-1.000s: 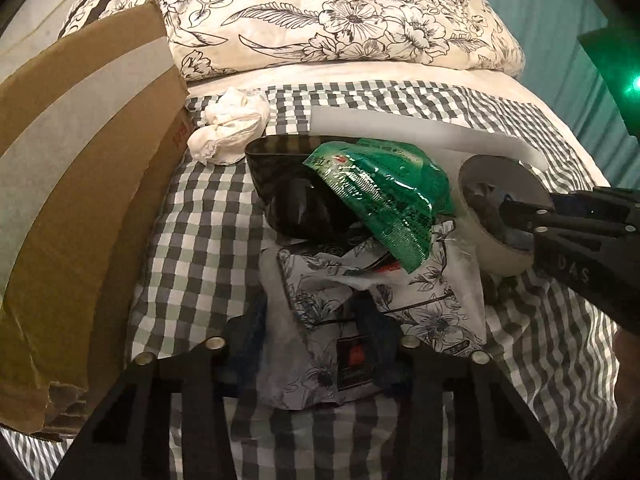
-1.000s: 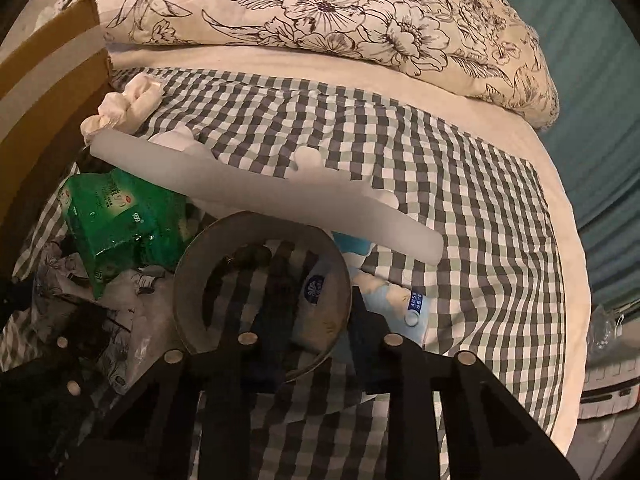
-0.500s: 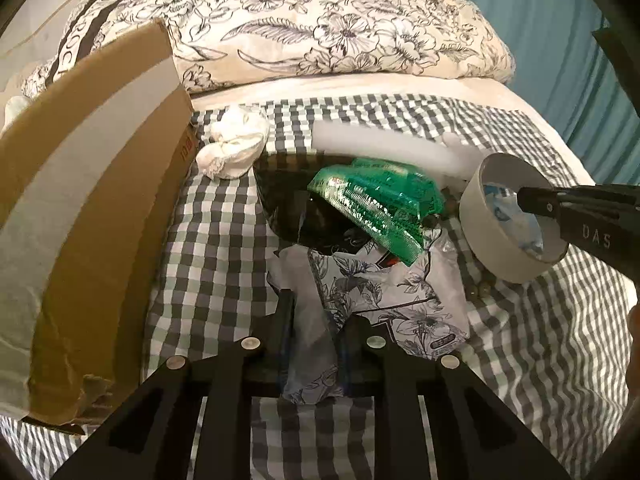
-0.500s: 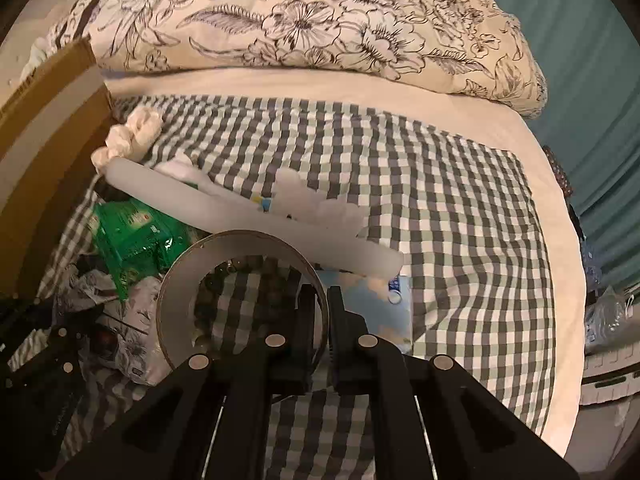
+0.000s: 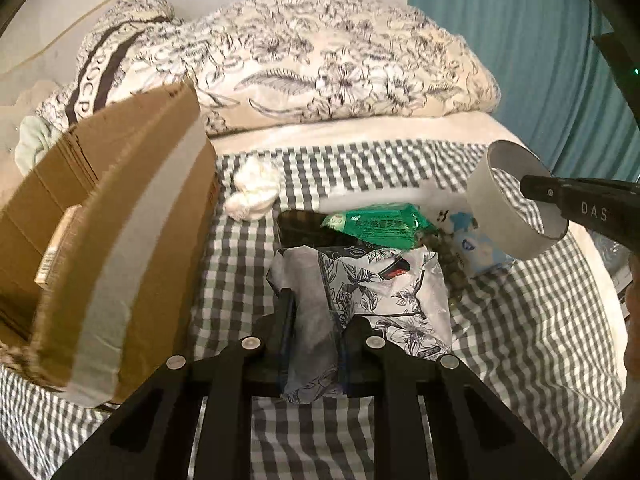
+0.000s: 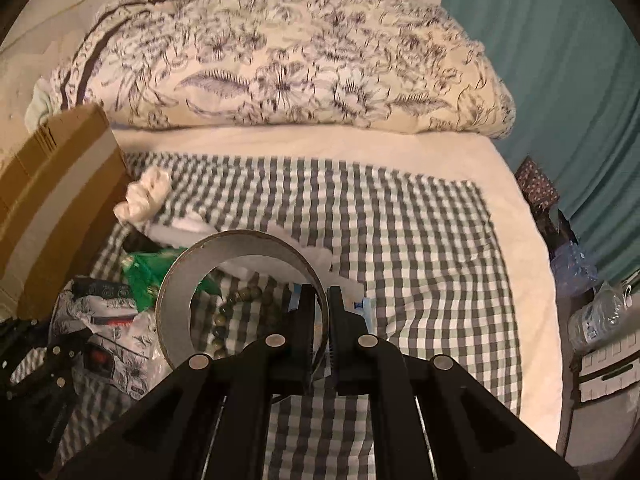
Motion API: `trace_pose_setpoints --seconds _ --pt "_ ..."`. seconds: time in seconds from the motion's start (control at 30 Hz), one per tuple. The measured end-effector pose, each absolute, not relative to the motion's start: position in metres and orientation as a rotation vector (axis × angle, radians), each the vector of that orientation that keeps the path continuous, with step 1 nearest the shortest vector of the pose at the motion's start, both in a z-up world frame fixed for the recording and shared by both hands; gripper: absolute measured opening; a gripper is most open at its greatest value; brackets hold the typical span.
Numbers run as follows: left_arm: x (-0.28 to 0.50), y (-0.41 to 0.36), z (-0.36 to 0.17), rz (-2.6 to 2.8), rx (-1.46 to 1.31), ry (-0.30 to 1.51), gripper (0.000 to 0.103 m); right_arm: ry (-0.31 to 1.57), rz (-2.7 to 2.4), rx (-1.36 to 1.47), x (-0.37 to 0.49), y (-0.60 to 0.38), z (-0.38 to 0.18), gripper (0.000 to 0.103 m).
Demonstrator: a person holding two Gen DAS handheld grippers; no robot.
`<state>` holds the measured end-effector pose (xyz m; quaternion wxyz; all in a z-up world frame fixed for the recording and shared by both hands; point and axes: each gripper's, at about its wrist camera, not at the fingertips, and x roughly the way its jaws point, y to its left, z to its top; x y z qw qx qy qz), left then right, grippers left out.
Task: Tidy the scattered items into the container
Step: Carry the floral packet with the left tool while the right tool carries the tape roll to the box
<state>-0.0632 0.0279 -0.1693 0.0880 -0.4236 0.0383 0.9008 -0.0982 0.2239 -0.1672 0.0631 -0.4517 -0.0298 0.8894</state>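
My left gripper [image 5: 316,320] is shut on a white floral-printed plastic packet [image 5: 384,292] and lifts its near end off the checked bedspread. My right gripper [image 6: 322,304] is shut on the rim of a grey tape roll [image 6: 240,264], held above the bed; it also shows at the right of the left wrist view [image 5: 516,216]. A cardboard box [image 5: 100,232] stands at the left. On the bed lie a green packet [image 5: 380,224], a crumpled white tissue [image 5: 252,192], a blue-and-white packet [image 5: 476,248] and a string of dark beads [image 6: 228,308].
A floral duvet [image 5: 320,68] is heaped across the back of the bed. A teal curtain [image 6: 560,60] hangs at the right. Bottles and drawers [image 6: 600,320] stand beside the bed's right edge. A long white foam strip [image 5: 400,196] lies behind the green packet.
Both grippers closed, the left on the floral packet and the right on the tape roll's rim. Both have since risen and pulled back with their loads.
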Motion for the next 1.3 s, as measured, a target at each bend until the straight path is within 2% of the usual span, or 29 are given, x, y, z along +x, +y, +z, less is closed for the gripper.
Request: trace_pose_setpoints --seconds 0.67,1.3 --pt "-0.049 -0.012 -0.082 2.81 -1.006 0.082 0.018 0.01 2.774 -1.102 -0.068 0.211 -0.083 0.006" --pt "-0.033 -0.047 -0.005 2.905 -0.782 0.063 0.018 0.034 2.831 -0.95 -0.035 0.188 -0.032 0.006"
